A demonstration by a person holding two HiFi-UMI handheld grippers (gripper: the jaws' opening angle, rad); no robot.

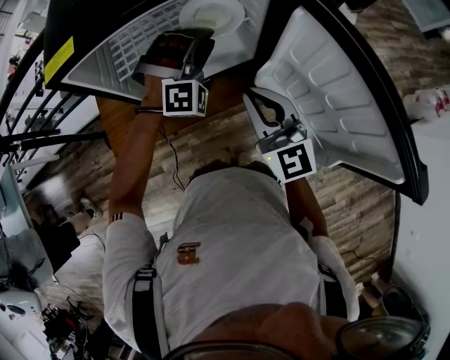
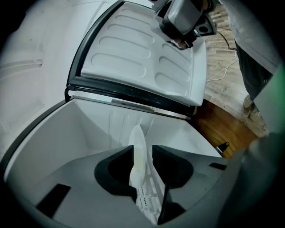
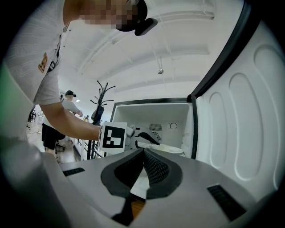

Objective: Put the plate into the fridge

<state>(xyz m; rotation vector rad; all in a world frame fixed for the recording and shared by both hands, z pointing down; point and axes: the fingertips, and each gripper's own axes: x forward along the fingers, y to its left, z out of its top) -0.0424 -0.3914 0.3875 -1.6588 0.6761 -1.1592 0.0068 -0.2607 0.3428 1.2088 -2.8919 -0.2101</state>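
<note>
Handle plate [image 2: 137, 138], inside fridge [image 2: 89, 129] with rim loose between wide-parted left tool [image 2: 143, 153], as probably stiff, slick and breakable, gripping at the rim; right tool [image 3: 143, 153] closed, empty.

surface: fridge shelf [image 1: 133, 49] | lying on it: white plate [image 1: 211, 14]

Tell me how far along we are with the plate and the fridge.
Done: door open, plate inside the fridge. In hand: left claw stands open around the plate's rim. Left: back that claw out and probably shut the door; right claw, shut and empty, is beside it.
</note>
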